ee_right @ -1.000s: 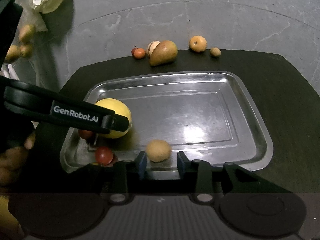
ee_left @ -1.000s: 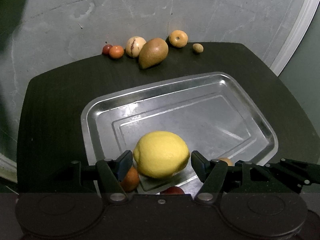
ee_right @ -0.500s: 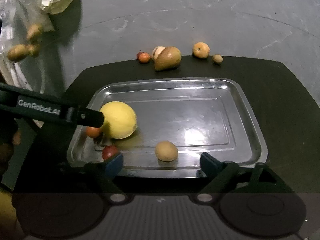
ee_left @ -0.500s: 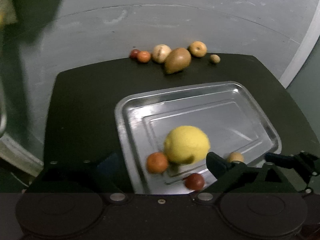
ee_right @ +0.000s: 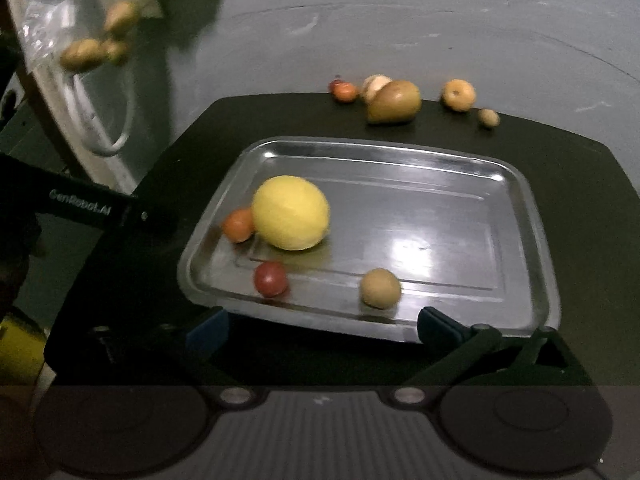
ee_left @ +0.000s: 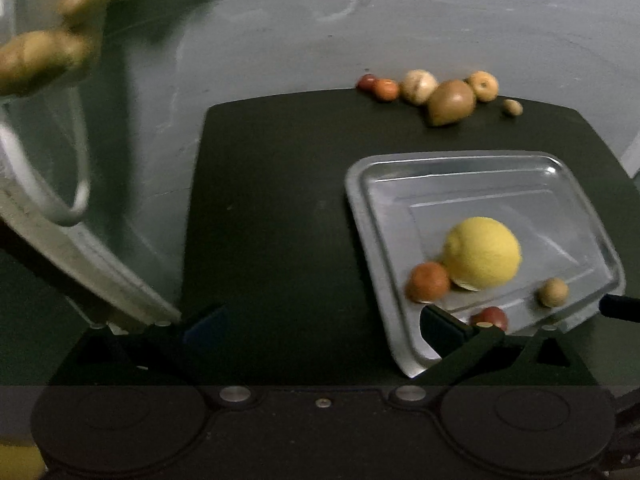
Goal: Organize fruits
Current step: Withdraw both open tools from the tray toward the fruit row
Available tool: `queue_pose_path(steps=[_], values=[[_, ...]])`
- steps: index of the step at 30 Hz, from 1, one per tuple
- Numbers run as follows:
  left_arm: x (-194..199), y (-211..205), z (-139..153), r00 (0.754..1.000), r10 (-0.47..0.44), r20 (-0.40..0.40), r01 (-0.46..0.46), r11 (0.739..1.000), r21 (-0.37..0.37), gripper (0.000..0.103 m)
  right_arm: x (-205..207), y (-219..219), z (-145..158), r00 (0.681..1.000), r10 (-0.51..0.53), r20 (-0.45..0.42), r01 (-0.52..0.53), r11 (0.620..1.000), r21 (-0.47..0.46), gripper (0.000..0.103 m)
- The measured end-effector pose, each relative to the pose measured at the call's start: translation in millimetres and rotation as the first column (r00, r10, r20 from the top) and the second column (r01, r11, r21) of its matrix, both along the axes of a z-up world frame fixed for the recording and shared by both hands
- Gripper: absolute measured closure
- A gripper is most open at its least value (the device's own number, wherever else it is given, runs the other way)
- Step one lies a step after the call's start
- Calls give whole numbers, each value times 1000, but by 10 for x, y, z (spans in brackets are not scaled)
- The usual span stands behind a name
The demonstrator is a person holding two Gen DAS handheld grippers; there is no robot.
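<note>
A metal tray [ee_right: 532, 240] sits on the dark bench [ee_right: 580, 184], toward its near right part as the left wrist view shows it. Four fruits lie in the tray's near left part: a lemon [ee_right: 291, 213], an orange fruit [ee_right: 238, 225] touching the lemon's left side, a red fruit [ee_right: 271, 279] near the tray's front rim, and a small tan fruit [ee_right: 380, 288] to the right of the red one, apart from it.

Along the bench's far edge lies a row of fruit: a small red one [ee_left: 366, 81] and an orange one [ee_left: 386, 89] at the left, a pale round fruit [ee_left: 419, 86], a brown pear [ee_right: 394, 102] in front of it, a yellow-orange fruit [ee_right: 458, 95], and a little tan fruit [ee_right: 489, 117] at the right end.

The left gripper [ee_left: 324, 322] is spread wide and empty, over the bare bench just left of the tray, its right finger over the tray's near left corner. The right gripper [ee_right: 322, 326] is also wide and empty, in front of the tray's near rim. Off the bench at the far left, blurred brownish fruits [ee_right: 94, 46] show in a clear bag [ee_right: 40, 28].
</note>
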State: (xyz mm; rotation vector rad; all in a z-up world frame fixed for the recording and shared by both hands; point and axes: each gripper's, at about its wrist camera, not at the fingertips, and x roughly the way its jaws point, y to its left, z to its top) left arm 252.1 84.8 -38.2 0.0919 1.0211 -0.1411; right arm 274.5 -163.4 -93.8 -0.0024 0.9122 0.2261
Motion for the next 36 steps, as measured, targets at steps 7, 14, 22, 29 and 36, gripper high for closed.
queue_pose_path(steps=[7, 14, 22, 29, 36], values=[[118, 146, -87, 997, 68, -22, -67, 997, 42, 1, 110, 143, 21, 998, 66, 22, -67, 998, 19, 0], [326, 228, -148, 998, 61, -26, -60, 998, 25, 1, 270, 267, -8, 997, 66, 35, -67, 998, 19, 0], [703, 134, -83, 1000, 5, 25, -5, 1000, 5, 1, 401, 306, 21, 998, 46, 37, -46, 999, 4, 0], [942, -68, -65, 999, -1, 39, 2, 1000, -21, 1, 535, 144, 45, 999, -1, 46, 0, 1000, 10, 0], [1150, -368, -44, 998, -24, 52, 26, 999, -40, 1, 721, -175, -7, 994, -79, 74, 78, 997, 14, 0]])
